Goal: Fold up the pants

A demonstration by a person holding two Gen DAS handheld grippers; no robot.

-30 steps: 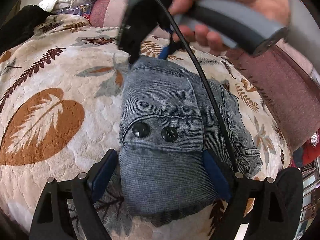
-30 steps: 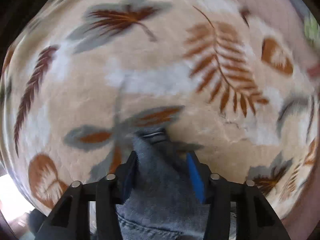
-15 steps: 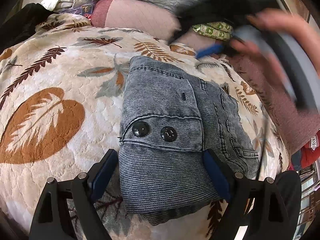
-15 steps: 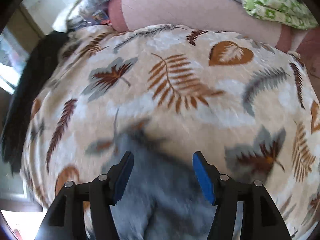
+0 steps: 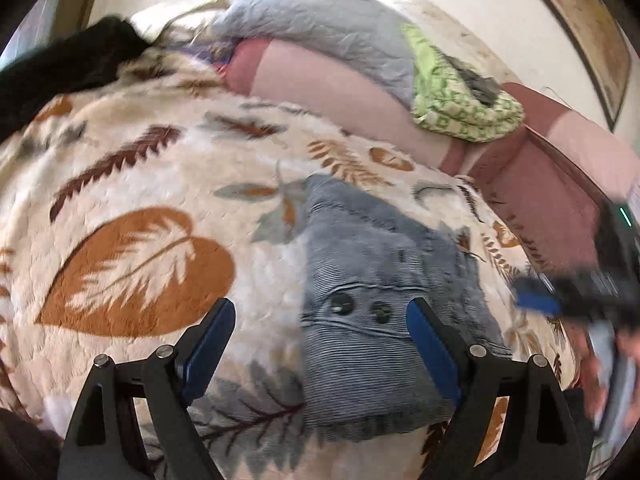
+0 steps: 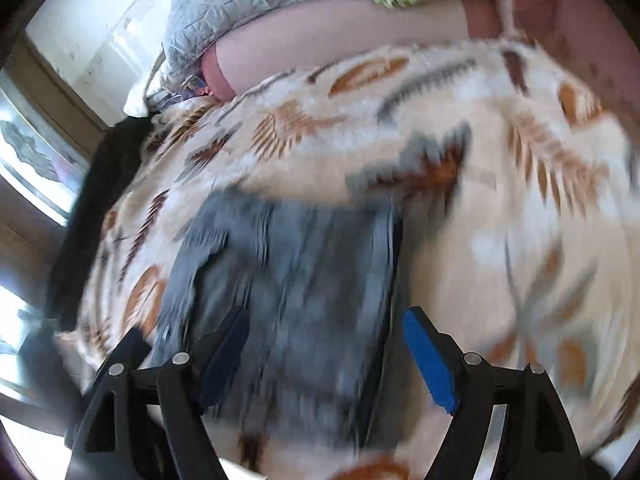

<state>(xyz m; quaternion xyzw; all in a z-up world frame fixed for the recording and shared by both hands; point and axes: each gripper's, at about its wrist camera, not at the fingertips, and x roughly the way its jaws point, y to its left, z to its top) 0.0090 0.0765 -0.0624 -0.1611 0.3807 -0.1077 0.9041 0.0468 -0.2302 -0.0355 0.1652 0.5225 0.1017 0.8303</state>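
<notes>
The folded blue-grey pants (image 5: 380, 280) lie flat on the leaf-print blanket (image 5: 132, 264), their two black buttons facing up. My left gripper (image 5: 320, 314) hovers open over their near left part; its right pad is over the cloth and its left pad over bare blanket, neither pressing. In the right wrist view the pants (image 6: 304, 272) appear blurred below my right gripper (image 6: 324, 320), whose jaws are opening with nothing pinched between them. The right gripper (image 5: 538, 300) also shows as a blur at the right edge of the left wrist view, held by a hand (image 5: 608, 364).
A pink bolster (image 5: 344, 96) runs along the far side of the bed under a grey quilt (image 5: 320, 28) and a green patterned cloth (image 5: 460, 100). A black garment (image 5: 68, 68) lies at the far left. A window (image 6: 28, 152) is at the left.
The right gripper let go of the far edge of the pants, pulled away to the right and opened wider. The left gripper drew back and shifted left; the pants stayed folded.
</notes>
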